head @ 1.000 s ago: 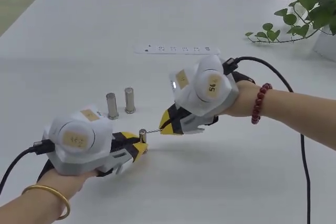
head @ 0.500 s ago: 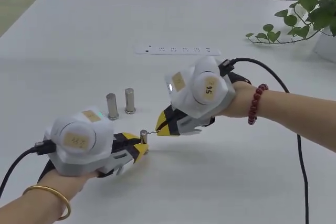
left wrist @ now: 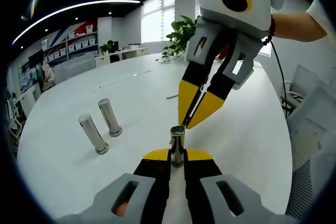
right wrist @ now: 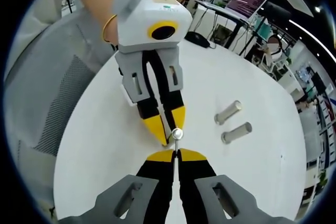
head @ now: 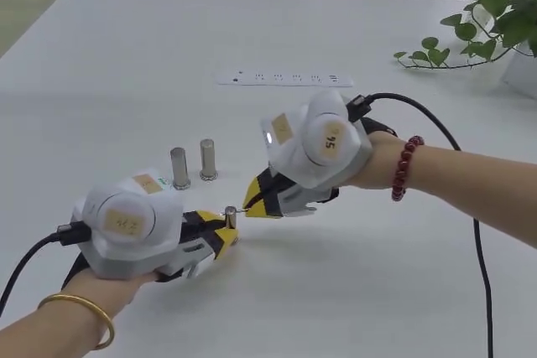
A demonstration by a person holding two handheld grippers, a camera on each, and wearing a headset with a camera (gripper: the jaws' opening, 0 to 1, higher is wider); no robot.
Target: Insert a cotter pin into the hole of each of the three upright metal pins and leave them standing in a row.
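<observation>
My left gripper (head: pixel 222 232) is shut on the lower part of an upright metal pin (head: pixel 229 217), seen close up as the pin (left wrist: pixel 177 144) between the left gripper (left wrist: pixel 177 156) jaws. From the right, my right gripper (head: pixel 249 202) holds a thin cotter pin (right wrist: pixel 177 145), shut on it. The wire's tip meets the top of the held pin (right wrist: pixel 177 132). The right gripper (right wrist: pixel 177 154) tips are almost touching that pin. Two more metal pins (head: pixel 179 167) (head: pixel 207 158) stand side by side behind the left gripper, apart from both.
A white power strip (head: pixel 284 80) lies further back on the white table (head: pixel 126 64). A potted plant (head: pixel 495 23) trails leaves at the far right. A black cable (head: pixel 474 232) runs from the right gripper across the table's right side.
My right gripper has moved left toward the held pin. The stretch of cotter-pin wire showing between its tips and the pin has shortened to almost nothing. The left gripper has stayed put.
</observation>
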